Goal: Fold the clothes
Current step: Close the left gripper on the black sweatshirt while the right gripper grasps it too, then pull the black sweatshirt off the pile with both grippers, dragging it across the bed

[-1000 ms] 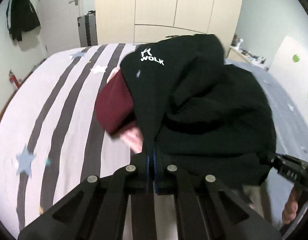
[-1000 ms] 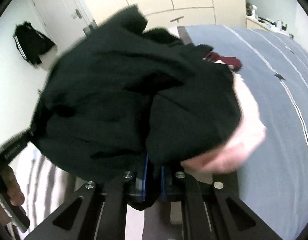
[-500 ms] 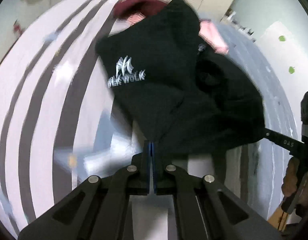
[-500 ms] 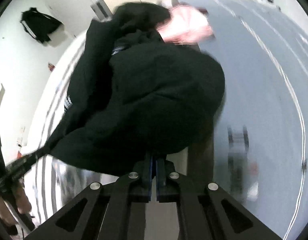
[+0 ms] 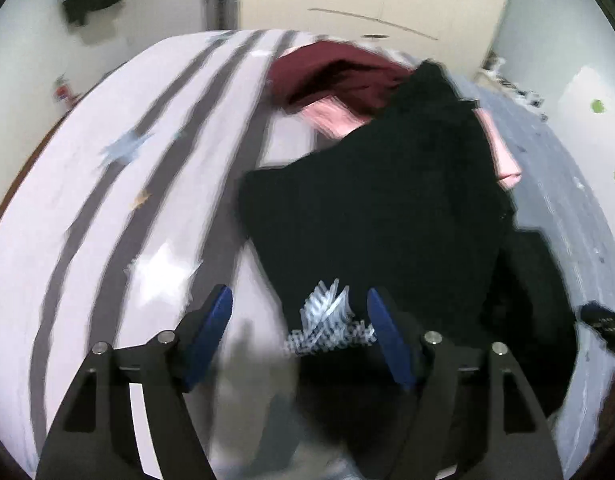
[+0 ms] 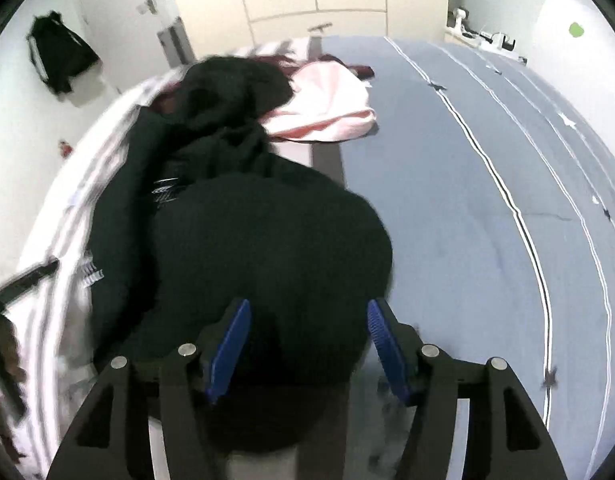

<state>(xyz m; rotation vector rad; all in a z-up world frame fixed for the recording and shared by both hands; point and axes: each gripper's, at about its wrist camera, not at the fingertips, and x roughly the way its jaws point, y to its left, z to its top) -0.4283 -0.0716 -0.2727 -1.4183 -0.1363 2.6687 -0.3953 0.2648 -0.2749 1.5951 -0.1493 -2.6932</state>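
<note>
I've just let go: both grippers were clamped on the black hoodie (image 6: 247, 248) a second ago, and now the left gripper (image 5: 299, 316) and right gripper (image 6: 307, 332) are opening, pads clear of the cloth though it lies between them. So I judge the garment is dropped on the bed (image 6: 467, 200) for laying out, not yet folded. It sits in a rumpled heap, white logo showing, nearer me than the pink cloth (image 6: 327, 112), overlapping its edge.
</note>
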